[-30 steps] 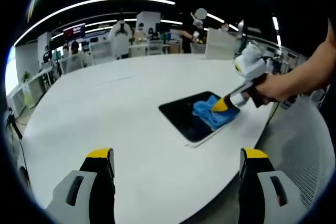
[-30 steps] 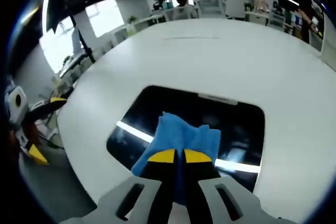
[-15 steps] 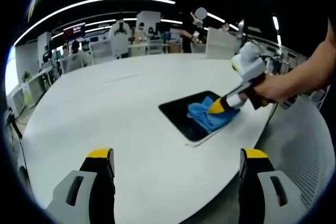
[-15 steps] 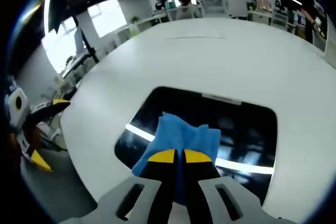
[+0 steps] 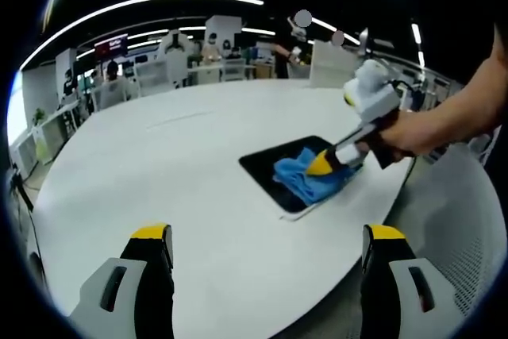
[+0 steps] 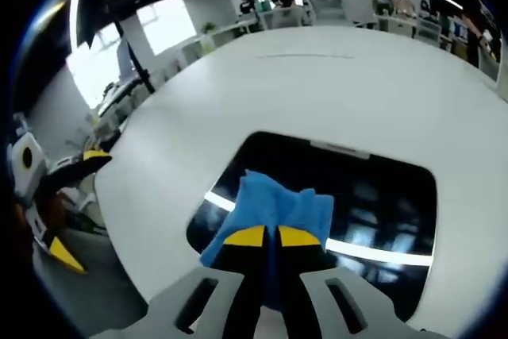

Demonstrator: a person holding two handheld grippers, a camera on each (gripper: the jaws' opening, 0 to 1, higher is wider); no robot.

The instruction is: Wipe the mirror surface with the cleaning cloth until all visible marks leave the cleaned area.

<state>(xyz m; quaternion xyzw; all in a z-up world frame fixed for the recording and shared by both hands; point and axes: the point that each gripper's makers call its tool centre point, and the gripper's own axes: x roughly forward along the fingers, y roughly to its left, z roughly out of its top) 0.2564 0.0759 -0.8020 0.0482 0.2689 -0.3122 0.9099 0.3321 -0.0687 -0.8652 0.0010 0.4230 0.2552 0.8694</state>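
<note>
Open-plan office, ceiling strip lights, big white round table [image 5: 159,164] with desks, chairs and seated people well behind it.

Mirror [image 6: 381,204] lay flat on the table near the edge closest to the person. Dark rounded rectangle; in the right gripper view its long axis ran left-right across the frame, a bright ceiling-light reflection streaking along it. In the left gripper view the mirror [image 5: 274,168] sat right of centre, its near corner just at the table rim.

Blue cleaning cloth [image 6: 274,204] was bunched on the mirror's left-hand part (right gripper view), covering that end; the far and right parts of the glass were exposed. Couldn't make out any marks on the glass at this resolution, reflections too strong.

Right gripper [image 6: 270,237]: yellow-tipped jaws pressed together, pinching the cloth against the mirror. From the left gripper view the same gripper [image 5: 320,166] came in from the right, tip angled down onto the cloth [image 5: 302,182], held by a hand [image 5: 397,134] with the forearm running off to the right.

Left gripper [image 5: 266,244]: jaws spread wide, holding nothing, above bare table, well apart from the mirror. It also appeared at the left edge of the right gripper view [image 6: 67,204], off the table.
</note>
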